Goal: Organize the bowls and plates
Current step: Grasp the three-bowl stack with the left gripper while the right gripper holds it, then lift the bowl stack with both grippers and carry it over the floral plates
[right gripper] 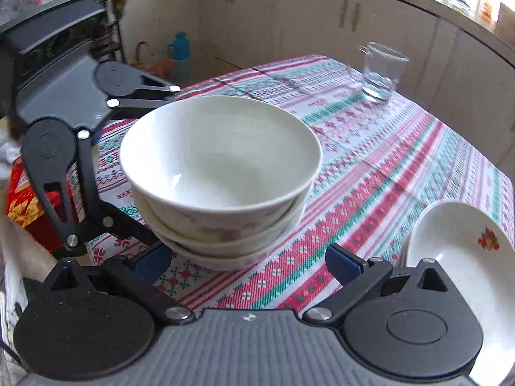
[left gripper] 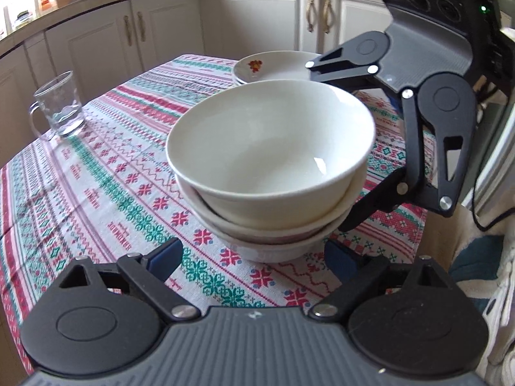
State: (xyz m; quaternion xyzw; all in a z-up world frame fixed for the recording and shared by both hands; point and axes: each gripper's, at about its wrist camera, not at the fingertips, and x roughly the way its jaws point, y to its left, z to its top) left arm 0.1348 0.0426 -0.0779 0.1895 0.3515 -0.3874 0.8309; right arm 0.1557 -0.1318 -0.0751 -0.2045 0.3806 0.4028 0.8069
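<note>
A: The left gripper (left gripper: pixel 254 257), black with blue pads, is hanging with its fingers apart on either side of the base of a stack of white ceramic bowls (left gripper: pixel 270 167). The pads are not touching the stack, as far as the left wrist view shows.

B: And the right gripper (right gripper: pixel 248 265)?

A: It is also standing spread, its blue pads (right gripper: pixel 342 265) clear of the bowls. From the left wrist view its fingers are reaching round the far right side of the stack; one is running behind the top rim, the other is coming in low by the bottom bowl. I cannot tell whether either is touching.

B: Where is the stack sitting?

A: On the patterned red, green and white tablecloth (left gripper: pixel 106 173), with the top bowl tilting slightly inside the ones under it.

B: Anything else on the cloth?

A: A pile of shallow white plates with a red flower print (right gripper: pixel 463 251) is lying beyond the bowls, near the right gripper. A clear glass mug (left gripper: pixel 59 107) is standing upright well apart, near the table's far edge. Cream kitchen cabinets (left gripper: pixel 257 19) are lining the wall behind.
</note>
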